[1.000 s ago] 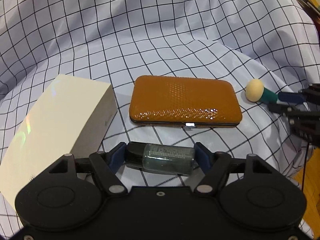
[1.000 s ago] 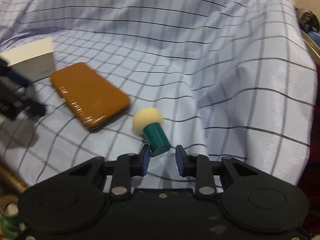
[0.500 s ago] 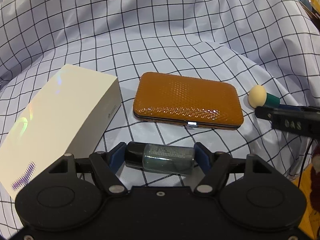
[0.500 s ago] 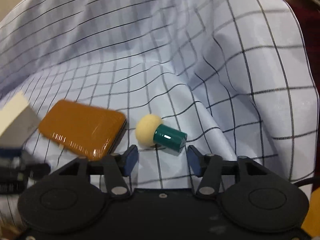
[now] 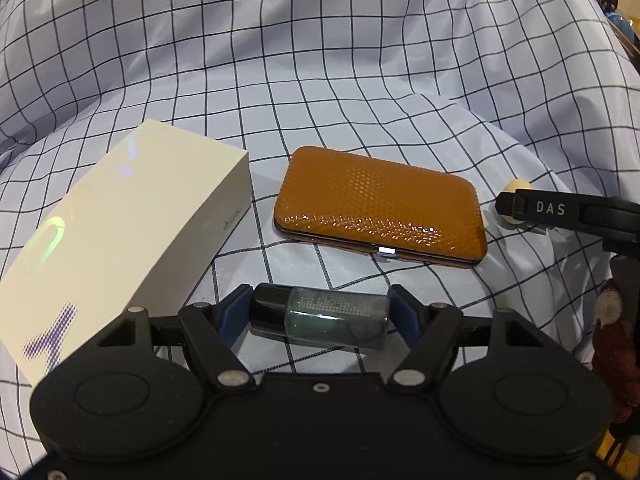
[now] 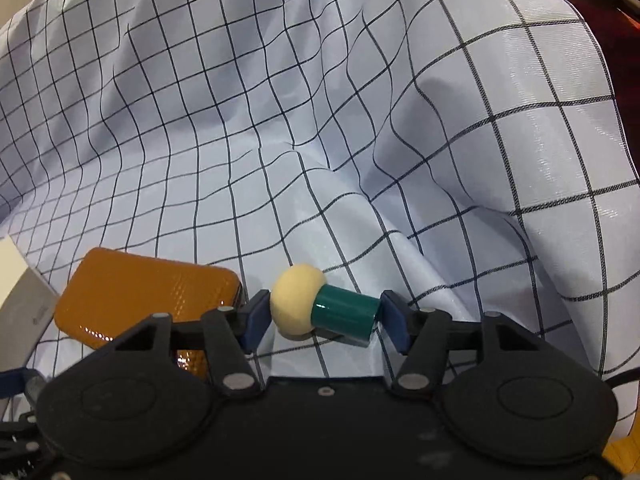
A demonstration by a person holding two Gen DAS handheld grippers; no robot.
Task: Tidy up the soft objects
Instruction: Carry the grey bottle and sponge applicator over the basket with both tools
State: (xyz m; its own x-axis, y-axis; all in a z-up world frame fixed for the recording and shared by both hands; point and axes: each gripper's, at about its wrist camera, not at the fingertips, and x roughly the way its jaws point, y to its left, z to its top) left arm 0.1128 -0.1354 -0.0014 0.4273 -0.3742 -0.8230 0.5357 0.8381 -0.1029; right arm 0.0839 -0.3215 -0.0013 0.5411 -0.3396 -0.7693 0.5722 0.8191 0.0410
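While "DAS" is showing on the right gripper [image 6: 322, 316], spread around the sponge applicator [image 6: 324, 311], the left gripper [image 5: 319, 314] is clamping a glitter bottle [image 5: 320, 315].

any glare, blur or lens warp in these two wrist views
Left wrist view: sharp, bright glare specks along the near edge of the orange case, an iridescent sheen on the white box, and checked cloth lines bowed by the fisheye. Right wrist view: sharp too, the sponge applicator crisp, soft shadows in cloth folds, and grid lines curving strongly toward the right edge.
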